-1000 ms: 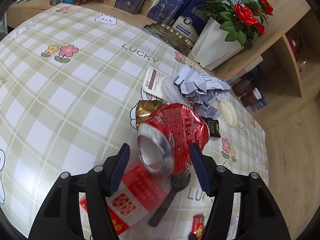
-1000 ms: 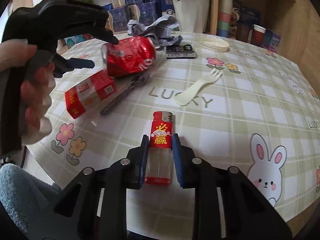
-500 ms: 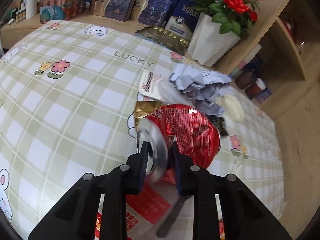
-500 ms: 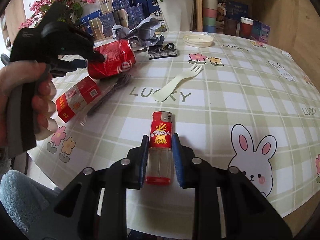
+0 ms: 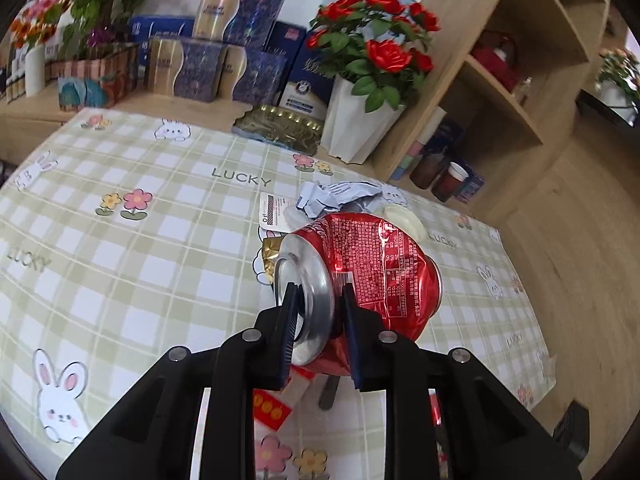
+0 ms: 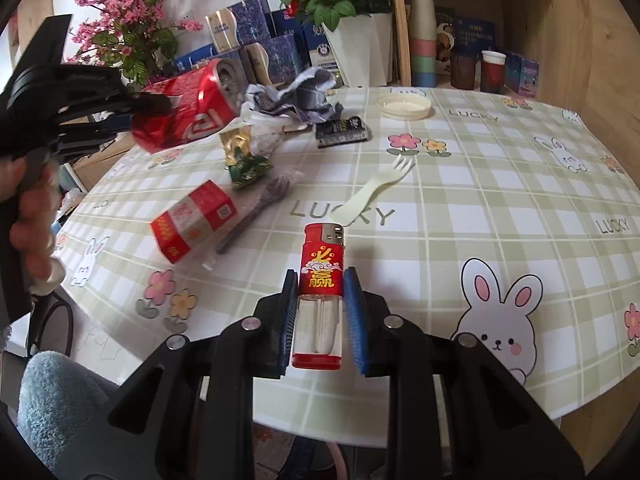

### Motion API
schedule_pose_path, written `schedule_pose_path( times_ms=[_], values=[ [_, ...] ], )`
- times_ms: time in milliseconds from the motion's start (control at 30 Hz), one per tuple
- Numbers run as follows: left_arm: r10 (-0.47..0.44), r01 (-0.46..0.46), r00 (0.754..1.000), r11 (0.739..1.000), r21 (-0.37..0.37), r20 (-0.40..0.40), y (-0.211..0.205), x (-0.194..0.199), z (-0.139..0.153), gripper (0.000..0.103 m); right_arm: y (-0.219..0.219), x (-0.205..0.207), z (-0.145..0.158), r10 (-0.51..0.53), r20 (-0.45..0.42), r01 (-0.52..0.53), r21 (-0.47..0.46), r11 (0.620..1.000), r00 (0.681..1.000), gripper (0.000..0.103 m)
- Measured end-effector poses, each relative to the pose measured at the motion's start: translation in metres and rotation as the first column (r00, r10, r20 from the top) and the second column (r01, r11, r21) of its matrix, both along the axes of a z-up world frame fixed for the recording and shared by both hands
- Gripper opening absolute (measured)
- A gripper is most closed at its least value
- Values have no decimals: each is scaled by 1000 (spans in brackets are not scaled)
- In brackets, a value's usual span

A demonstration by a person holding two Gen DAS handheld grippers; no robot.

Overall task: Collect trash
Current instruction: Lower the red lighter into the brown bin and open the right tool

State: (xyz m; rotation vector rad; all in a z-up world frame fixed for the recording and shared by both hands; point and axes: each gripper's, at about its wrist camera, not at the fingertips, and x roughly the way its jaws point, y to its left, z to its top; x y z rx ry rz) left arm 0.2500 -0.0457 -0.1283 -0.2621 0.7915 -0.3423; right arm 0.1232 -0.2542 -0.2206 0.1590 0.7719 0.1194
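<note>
Left wrist view: left tongs (image 5: 318, 312) clamp a crushed red can (image 5: 372, 272) above the table (image 5: 120, 248). Right wrist view: right tongs (image 6: 320, 308) grip a red lighter (image 6: 322, 280).

Thin crumpled metal was seen in the red can (image 5: 372, 276), glossy on its printed wall and bare and shiny at the rim. The lighter (image 6: 320, 292) was made of plastic, clear and smooth below, with a small bright metal hood. The counter (image 5: 132, 264) was covered by a smooth, slightly glossy checked cloth. Matt black plastic formed the fingers (image 5: 289, 330), faced with ribbed blue pads. Pale matt wood made up the shelf (image 5: 516, 92).
</note>
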Motion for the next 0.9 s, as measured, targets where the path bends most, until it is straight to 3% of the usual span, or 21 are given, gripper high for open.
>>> schedule_pose_path(
  times_ms=[200,433,700,900],
  values=[
    [-28,27,999,999,27,29,28,-65,13,21,10,-30,11,28,7,-28,2,1000,1000,26],
    [-2,1,1000,1000,30,22,66,-143,6,21,31,-72,5,83,-19,-83,6,997,996,26],
    [49,-49,999,999,21,10,98,-204,-13,21,71,-108,-27,179,-84,-178,14,984,980,26],
    [73,-72,997,997,25,-21,107,-229,-36,21,91,-111,-70,235,-198,-226,67,972,952,26]
  ],
)
